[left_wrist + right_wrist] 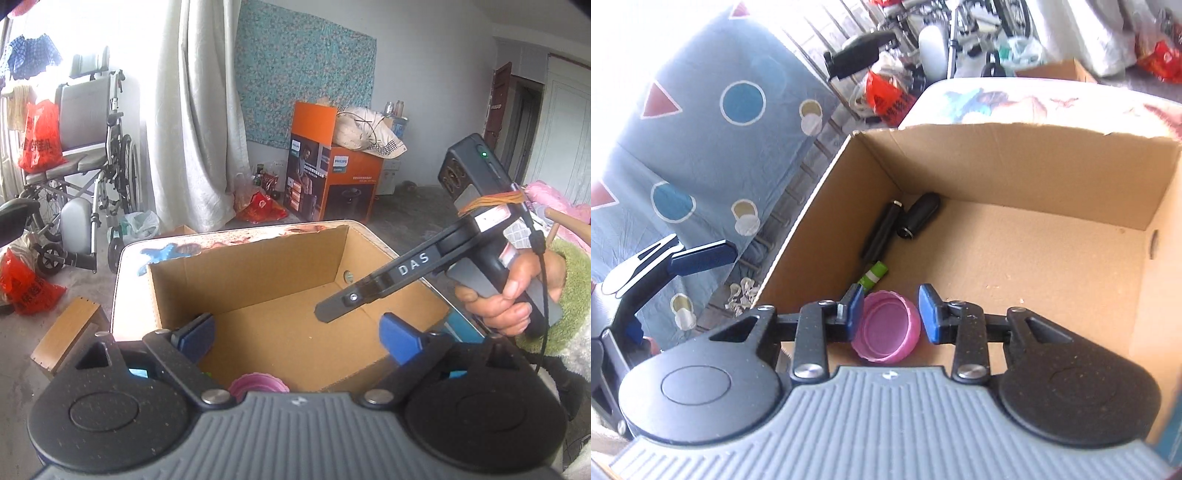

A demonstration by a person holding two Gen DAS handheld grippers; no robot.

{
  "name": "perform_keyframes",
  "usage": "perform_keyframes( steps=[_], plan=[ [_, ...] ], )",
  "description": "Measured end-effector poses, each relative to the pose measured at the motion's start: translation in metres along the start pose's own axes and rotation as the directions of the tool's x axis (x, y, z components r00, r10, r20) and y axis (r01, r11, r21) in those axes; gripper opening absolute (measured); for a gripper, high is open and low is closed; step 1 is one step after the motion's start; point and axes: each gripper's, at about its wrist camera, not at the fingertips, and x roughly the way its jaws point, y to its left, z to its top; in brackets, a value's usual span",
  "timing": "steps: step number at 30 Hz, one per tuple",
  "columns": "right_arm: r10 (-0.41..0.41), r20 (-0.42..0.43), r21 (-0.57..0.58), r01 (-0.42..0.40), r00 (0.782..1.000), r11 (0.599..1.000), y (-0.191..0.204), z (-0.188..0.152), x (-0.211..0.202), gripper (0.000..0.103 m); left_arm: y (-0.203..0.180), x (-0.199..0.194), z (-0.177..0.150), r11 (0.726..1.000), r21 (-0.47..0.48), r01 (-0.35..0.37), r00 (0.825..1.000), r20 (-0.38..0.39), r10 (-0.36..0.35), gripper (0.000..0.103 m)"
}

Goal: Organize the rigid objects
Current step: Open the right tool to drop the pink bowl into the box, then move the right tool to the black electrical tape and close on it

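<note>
An open cardboard box [1034, 166] stands on a patterned table [997, 99]. Inside it lie a pink lid [886, 328], a green-and-white tube [872, 275] and two black cylinders [918, 216] in the left corner. My right gripper [891, 314] hangs over the box, its blue pads either side of the pink lid, jaws apart and not closed on it. My left gripper [299, 336] is open and empty above the box's near edge [332, 380], with the pink lid [256, 384] just below it. The right gripper's finger [369, 291] reaches into the box from the right.
A wheelchair [85, 166] and red bags [38, 136] stand at the left. An orange Philips box [332, 173] sits behind the table. A wooden block [70, 332] lies left of the table. A blue patterned cloth [701, 147] hangs left of the box.
</note>
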Motion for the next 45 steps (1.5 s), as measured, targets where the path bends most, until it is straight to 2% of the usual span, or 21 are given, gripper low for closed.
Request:
perform_keyframes(
  steps=[2,6,11,15,17,21,24,27,33,36,40,45],
  plan=[
    [-0.019,0.076,-0.029,0.021,0.997,0.999,0.008,-0.018,-0.034,0.045,-0.008,-0.013,-0.008,1.000,0.005,0.022,0.999,0.024,-0.022,0.098],
    [-0.067,0.166,-0.035,0.073,0.984,0.997,0.019,-0.063,-0.082,0.047,-0.025,-0.023,-0.029,0.998,-0.009,0.060,0.998,0.023,-0.059,0.099],
    [-0.108,0.262,0.023,0.106,0.959,0.994,0.023,-0.131,-0.122,0.053,-0.051,-0.004,-0.065,0.993,-0.028,0.112,0.991,-0.065,-0.113,0.099],
    [-0.140,0.274,0.147,0.102,0.952,0.984,0.010,-0.188,-0.110,0.053,-0.082,0.032,-0.096,0.988,-0.015,0.155,0.973,-0.171,-0.155,0.099],
    [-0.182,0.259,0.209,0.129,0.949,0.969,0.002,-0.214,-0.092,0.053,-0.098,0.053,-0.111,0.989,0.018,0.148,0.963,-0.230,-0.140,0.099],
    [-0.289,0.223,0.251,0.231,0.931,0.940,-0.002,-0.248,-0.060,0.053,-0.121,0.081,-0.131,0.984,0.131,0.121,0.951,-0.299,-0.077,0.094],
    [-0.328,0.207,0.262,0.271,0.922,0.926,-0.004,-0.258,-0.043,0.052,-0.130,0.093,-0.140,0.977,0.182,0.112,0.946,-0.321,-0.049,0.092],
    [-0.350,0.194,0.255,0.298,0.916,0.920,-0.005,-0.259,-0.035,0.049,-0.133,0.101,-0.144,0.977,0.181,0.116,0.938,-0.343,-0.048,0.087],
    [-0.348,0.194,0.232,0.302,0.917,0.925,-0.005,-0.261,-0.029,0.040,-0.141,0.104,-0.146,0.971,0.221,0.090,0.947,-0.322,-0.015,0.082],
    [-0.346,0.197,0.216,0.304,0.917,0.928,-0.004,-0.260,-0.027,0.036,-0.142,0.104,-0.144,0.972,0.218,0.091,0.949,-0.314,-0.018,0.074],
    [-0.333,0.201,0.217,0.290,0.921,0.932,-0.005,-0.260,-0.025,0.025,-0.147,0.107,-0.143,0.970,0.224,0.096,0.952,-0.306,-0.024,0.066],
    [-0.329,0.207,0.219,0.284,0.921,0.933,-0.006,-0.260,-0.024,0.021,-0.147,0.108,-0.142,0.971,0.221,0.090,0.953,-0.304,-0.019,0.066]
  ],
)
